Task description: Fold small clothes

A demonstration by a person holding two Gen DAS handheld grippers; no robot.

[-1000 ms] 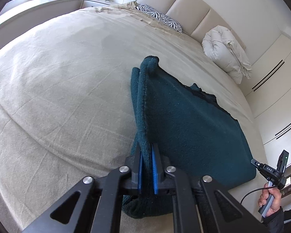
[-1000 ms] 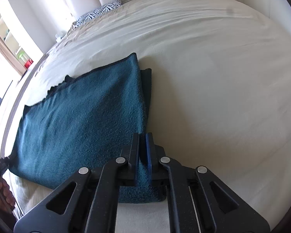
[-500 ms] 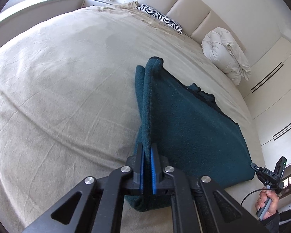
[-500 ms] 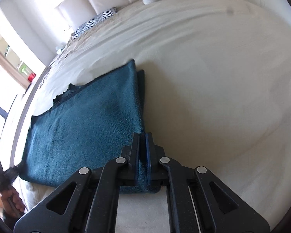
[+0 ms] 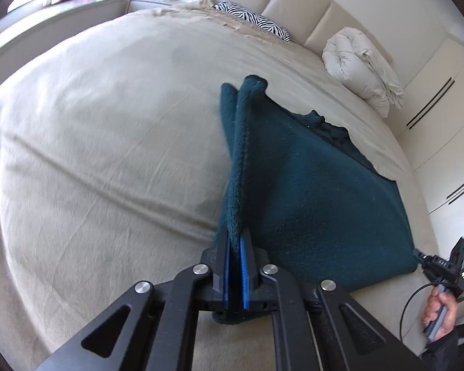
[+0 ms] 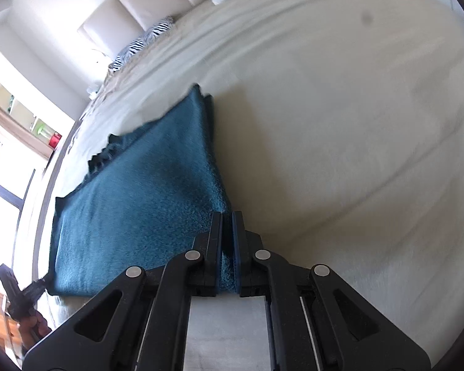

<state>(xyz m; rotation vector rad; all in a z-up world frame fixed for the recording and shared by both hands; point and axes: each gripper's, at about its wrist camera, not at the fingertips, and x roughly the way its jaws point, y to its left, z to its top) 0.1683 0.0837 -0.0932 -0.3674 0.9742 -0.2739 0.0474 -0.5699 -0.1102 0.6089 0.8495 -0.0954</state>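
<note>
1. Left hand-held gripper (image 5: 235, 249) was pinched tight on one corner of the teal fleece cloth (image 5: 309, 191), w/ the edge raised off the bed (image 5: 92, 154).
2. Cloth lay doubled over near the bed's foot end, well apart from the zebra pillow (image 5: 253, 21) & white duvet roll (image 5: 358, 65) by the headboard.
3. Right hand-held gripper (image 6: 227, 225) was clamped on the opposite corner of the cloth (image 6: 133, 204), blue pads nearly together on the fabric.
</note>
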